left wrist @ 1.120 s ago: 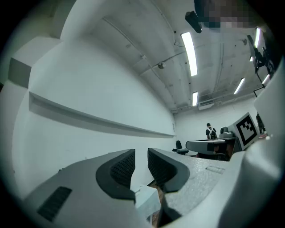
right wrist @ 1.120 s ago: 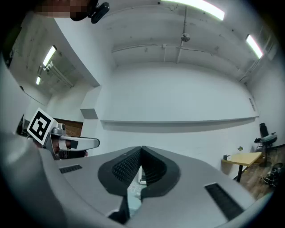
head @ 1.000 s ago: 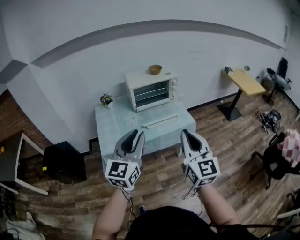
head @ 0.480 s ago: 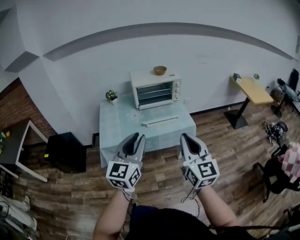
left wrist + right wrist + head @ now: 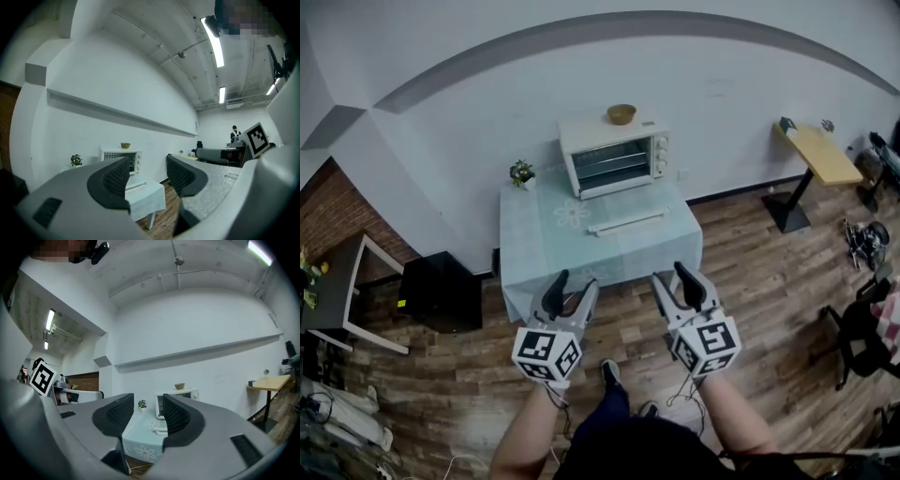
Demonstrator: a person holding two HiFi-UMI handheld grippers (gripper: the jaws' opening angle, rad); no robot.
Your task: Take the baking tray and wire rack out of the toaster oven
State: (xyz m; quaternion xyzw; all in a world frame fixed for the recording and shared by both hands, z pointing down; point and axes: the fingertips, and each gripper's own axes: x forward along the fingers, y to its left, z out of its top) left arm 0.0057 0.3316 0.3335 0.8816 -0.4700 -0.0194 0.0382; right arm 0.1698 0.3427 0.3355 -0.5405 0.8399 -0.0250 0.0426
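Two grippers, one per hand, were held low in front of the person, both pointing level toward the table. The left gripper [image 5: 575,286] had just been opening; its own view showed the two dark ribbed pads spread wide with nothing between them, only the far table in the gap. The right gripper [image 5: 143,414] had likewise just been opening, pads well apart and empty. Two marker cubes, one on each [image 5: 547,353]. One table [image 5: 546,264] under a pale cloth stood against the white wall, well apart from both grippers. On it was one white toaster oven [image 5: 659,157] at the back edge, with one brown bowl [image 5: 622,113] on its roof. One small potted plant [image 5: 522,173] stood just beside the oven on the left, and one long white bar [image 5: 625,221] lay on the cloth in front of it (possibly part of the oven door; too small to tell). Through the oven front, horizontal shelf lines [image 5: 611,164] showed inside the cavity; the baking tray and wire rack were in there, but which line was which could not be told. Around the table, on the wood floor: one black box [image 5: 441,292] at left and one wooden side table [image 5: 818,155] at right. Two shoes [image 5: 609,372] showed below the grippers.
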